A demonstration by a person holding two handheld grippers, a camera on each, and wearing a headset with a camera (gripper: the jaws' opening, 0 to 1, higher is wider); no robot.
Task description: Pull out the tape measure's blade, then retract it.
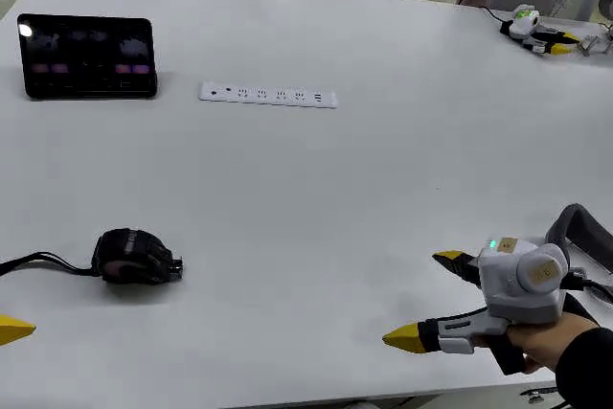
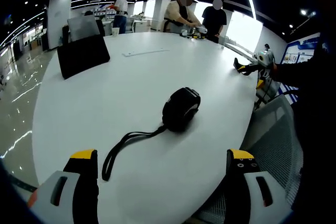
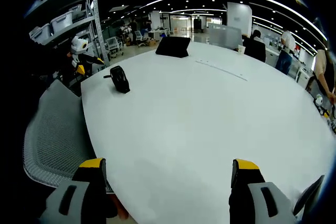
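While the tape measure (image 1: 134, 256) lies at the near left of the white table (image 1: 345, 189), long axis left-right, strap (image 1: 43, 261) trailing left and blade end pointing right, the left gripper (image 2: 162, 156) and right gripper (image 1: 421, 297) hover with jaws spread, empty.

No legible text or labels
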